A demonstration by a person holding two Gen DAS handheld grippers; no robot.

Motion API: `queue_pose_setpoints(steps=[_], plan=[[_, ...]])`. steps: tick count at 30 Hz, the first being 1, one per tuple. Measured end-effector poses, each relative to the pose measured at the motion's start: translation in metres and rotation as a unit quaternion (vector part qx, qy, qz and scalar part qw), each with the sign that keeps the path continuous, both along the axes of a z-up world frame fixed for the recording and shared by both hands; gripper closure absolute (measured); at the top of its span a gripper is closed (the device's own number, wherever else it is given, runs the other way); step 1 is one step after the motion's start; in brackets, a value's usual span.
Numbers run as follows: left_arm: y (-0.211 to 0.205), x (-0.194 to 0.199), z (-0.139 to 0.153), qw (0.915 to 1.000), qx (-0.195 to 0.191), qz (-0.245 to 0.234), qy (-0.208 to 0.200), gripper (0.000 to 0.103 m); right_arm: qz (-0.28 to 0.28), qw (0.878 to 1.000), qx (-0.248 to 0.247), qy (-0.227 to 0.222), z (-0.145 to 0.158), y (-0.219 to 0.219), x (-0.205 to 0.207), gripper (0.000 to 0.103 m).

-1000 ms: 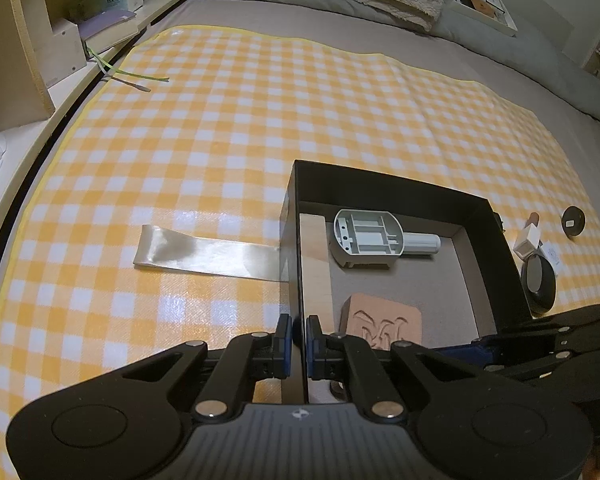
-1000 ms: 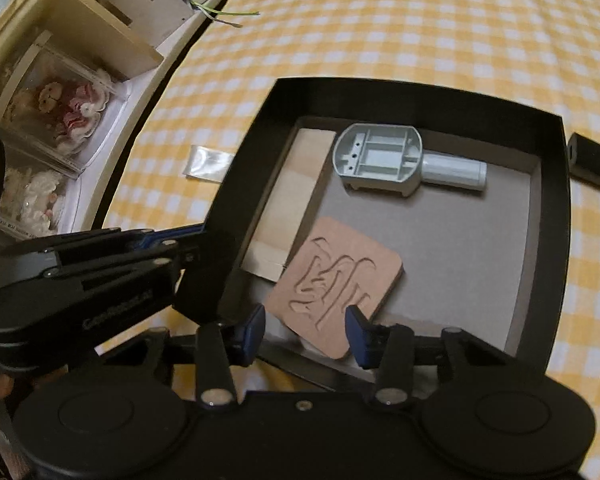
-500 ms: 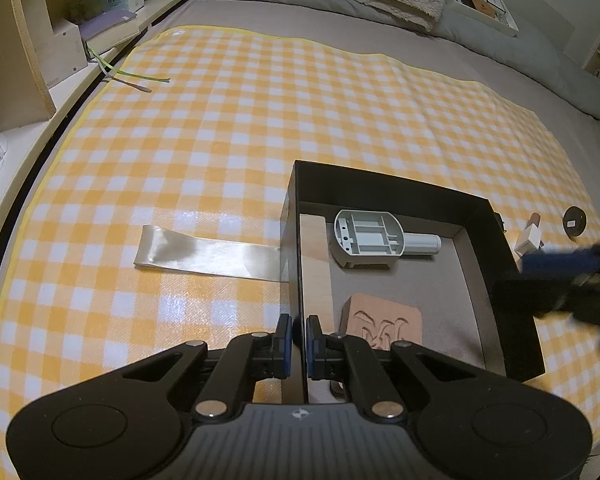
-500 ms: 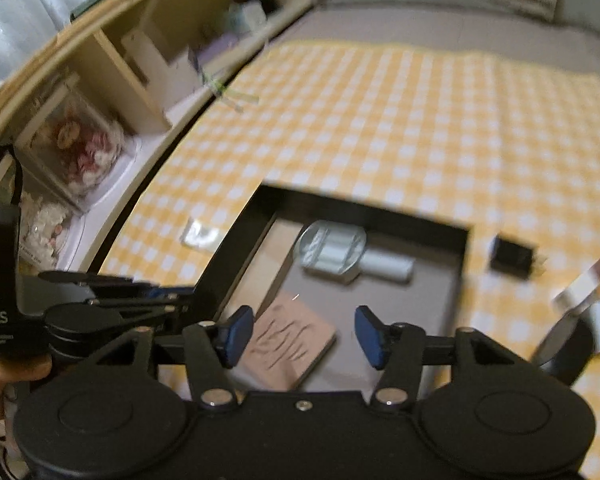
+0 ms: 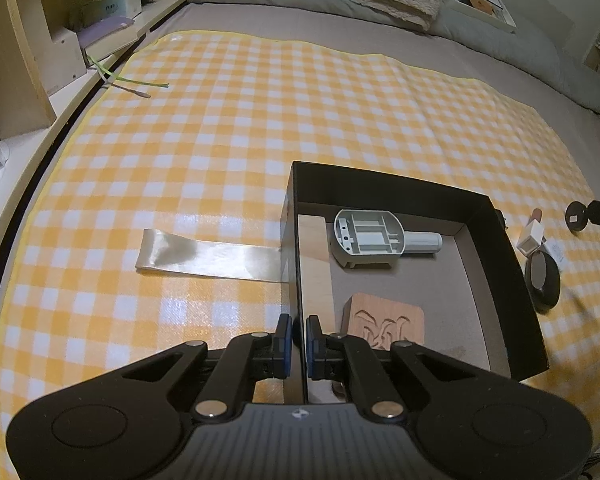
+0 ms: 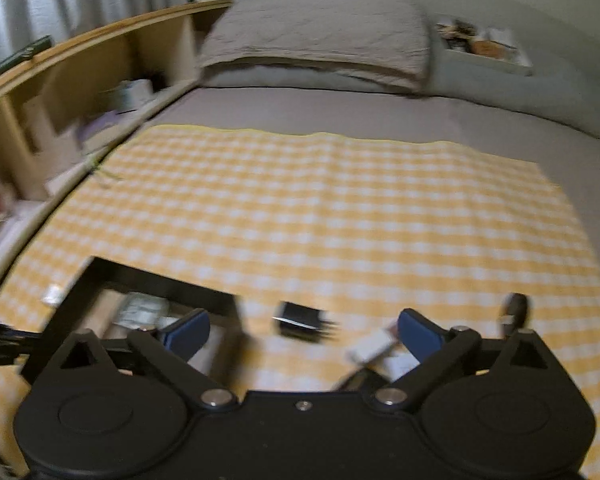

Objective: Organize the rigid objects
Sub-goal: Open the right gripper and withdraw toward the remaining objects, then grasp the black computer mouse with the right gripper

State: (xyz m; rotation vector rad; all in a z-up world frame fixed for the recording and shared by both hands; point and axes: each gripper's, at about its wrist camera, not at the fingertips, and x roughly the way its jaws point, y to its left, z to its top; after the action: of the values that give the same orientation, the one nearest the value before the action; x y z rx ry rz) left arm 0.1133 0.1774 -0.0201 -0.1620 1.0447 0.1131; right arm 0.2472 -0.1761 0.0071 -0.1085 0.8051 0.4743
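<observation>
A black box (image 5: 496, 240) sits on the yellow checked cloth. It holds a grey plastic part (image 5: 370, 238), a carved wooden tile (image 5: 386, 322) and a light wooden board (image 5: 314, 264). My left gripper (image 5: 295, 338) is shut on the box's left wall. My right gripper (image 6: 304, 330) is open wide and empty, above the cloth right of the box (image 6: 112, 272). A black adapter (image 6: 300, 318) lies just ahead between its fingers. A white block (image 6: 370, 348), a black round case (image 5: 544, 278) and a small dark disc (image 5: 576, 216) lie right of the box.
A strip of clear tape (image 5: 208, 256) lies left of the box. Wooden shelves (image 5: 32, 60) run along the left edge. Pillows (image 6: 320, 36) lie at the far end of the bed. A green strand (image 5: 136, 82) lies at the cloth's far left.
My right gripper has pulled out of the box, swung right and opened wider. It now faces the loose items beside the box. My left gripper has not moved.
</observation>
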Motion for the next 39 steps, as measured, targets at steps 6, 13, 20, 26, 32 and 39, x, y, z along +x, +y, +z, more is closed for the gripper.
queue_pose_setpoints(steps=[6, 13, 20, 26, 32, 39], plan=[[-0.007, -0.001, 0.000, 0.9997, 0.021, -0.009, -0.001, 0.096, -0.054, 0.996, -0.008, 0.068, -0.032, -0.028, 0.021, 0.000], [-0.007, -0.002, 0.000, 0.9997, 0.022, -0.008, -0.002, 0.096, -0.097, 0.983, -0.002, 0.154, -0.068, -0.040, 0.033, 0.000], [-0.007, -0.002, 0.001, 0.9997, 0.022, -0.008, -0.002, 0.096, -0.114, 0.977, 0.002, 0.178, -0.088, -0.029, 0.035, 0.019], [-0.007, -0.002, 0.001, 0.9998, 0.020, -0.008, -0.002, 0.096, -0.140, 0.966, 0.004, 0.217, -0.107, -0.026, 0.051, 0.039], [-0.004, -0.001, 0.000, 0.9999, 0.015, -0.008, -0.001, 0.095, -0.126, 0.970, -0.026, 0.205, -0.121, -0.016, 0.056, 0.041], [-0.004, 0.001, 0.000, 0.9999, 0.014, -0.007, 0.002, 0.095, -0.088, 0.977, -0.041, 0.188, -0.122, -0.005, 0.052, 0.042]])
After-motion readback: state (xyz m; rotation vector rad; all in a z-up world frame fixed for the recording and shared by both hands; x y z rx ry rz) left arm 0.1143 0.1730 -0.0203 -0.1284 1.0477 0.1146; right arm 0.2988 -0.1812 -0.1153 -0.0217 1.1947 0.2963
